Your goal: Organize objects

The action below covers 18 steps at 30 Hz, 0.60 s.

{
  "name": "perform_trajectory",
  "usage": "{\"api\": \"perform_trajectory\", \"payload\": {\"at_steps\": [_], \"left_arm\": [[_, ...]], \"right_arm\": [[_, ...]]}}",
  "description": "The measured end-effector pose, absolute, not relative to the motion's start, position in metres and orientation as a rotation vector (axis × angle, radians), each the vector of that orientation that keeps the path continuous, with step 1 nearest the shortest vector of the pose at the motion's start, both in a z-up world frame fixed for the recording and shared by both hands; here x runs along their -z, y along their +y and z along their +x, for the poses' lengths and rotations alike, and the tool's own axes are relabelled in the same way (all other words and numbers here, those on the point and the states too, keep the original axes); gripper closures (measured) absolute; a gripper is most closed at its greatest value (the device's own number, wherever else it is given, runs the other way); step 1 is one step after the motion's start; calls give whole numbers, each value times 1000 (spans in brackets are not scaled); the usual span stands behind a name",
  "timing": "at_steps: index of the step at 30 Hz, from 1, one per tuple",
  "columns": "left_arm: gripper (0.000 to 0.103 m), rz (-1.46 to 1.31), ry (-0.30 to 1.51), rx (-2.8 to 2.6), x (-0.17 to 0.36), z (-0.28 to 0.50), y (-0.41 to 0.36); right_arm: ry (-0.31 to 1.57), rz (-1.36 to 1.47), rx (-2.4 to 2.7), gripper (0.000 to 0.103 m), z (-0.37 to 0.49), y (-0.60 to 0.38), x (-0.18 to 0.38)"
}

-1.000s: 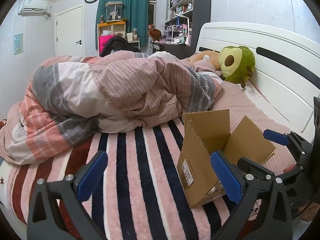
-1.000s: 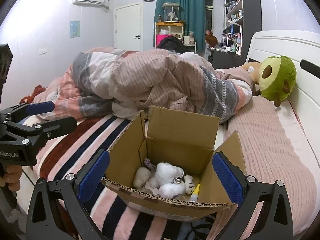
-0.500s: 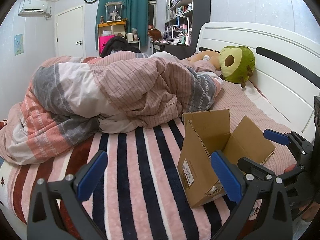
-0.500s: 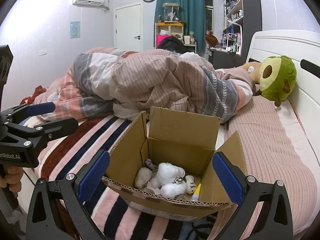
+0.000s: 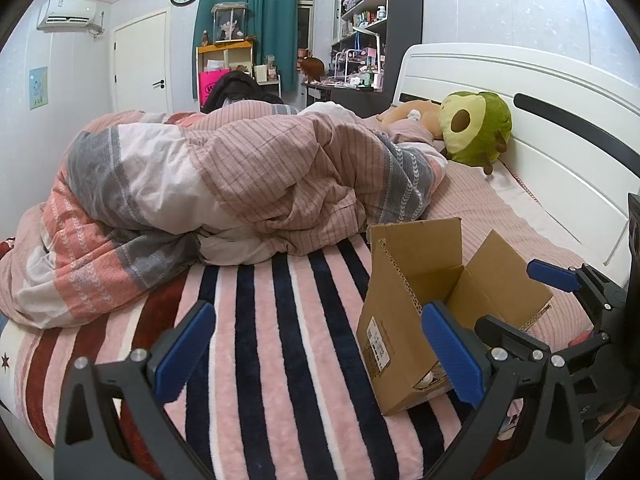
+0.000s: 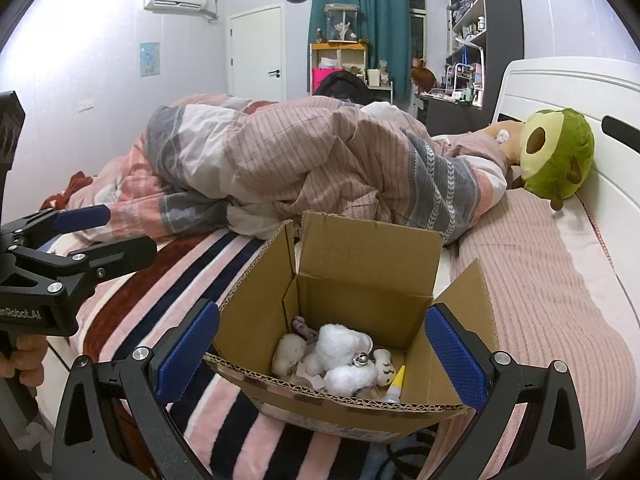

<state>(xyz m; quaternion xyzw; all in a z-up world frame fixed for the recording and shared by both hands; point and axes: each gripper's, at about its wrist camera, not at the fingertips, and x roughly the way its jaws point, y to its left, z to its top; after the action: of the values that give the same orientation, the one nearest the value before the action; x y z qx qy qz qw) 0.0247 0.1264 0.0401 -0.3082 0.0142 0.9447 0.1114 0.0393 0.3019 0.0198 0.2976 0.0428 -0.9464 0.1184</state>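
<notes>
Directly between right gripper [image 6: 316, 350] fingers sits cardboard box [image 6: 352, 300].

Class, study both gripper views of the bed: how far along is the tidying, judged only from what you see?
Done: small white plush toys and a yellow-tipped item already lie inside the open cardboard box.
In hand: nothing; the left gripper and right gripper are both open and empty.
Left: possibly the avocado plush by the headboard, the crumpled duvet, and the box flaps, which stand open.
</notes>
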Motion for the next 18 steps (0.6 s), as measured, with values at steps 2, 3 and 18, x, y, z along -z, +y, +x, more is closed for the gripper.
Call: {"api": "perform_trajectory", "payload": {"at_steps": [2, 3, 18], "left_arm": [[1, -906, 41, -2775, -40, 24, 126], [1, -908, 41, -2775, -40, 25, 126], [1, -909, 47, -2774, -38, 24, 126]], "right_arm": [[125, 870, 2769, 0, 40, 302, -20], [125, 870, 2769, 0, 39, 302, -20], [120, 863, 2774, 0, 41, 300, -21]]}}
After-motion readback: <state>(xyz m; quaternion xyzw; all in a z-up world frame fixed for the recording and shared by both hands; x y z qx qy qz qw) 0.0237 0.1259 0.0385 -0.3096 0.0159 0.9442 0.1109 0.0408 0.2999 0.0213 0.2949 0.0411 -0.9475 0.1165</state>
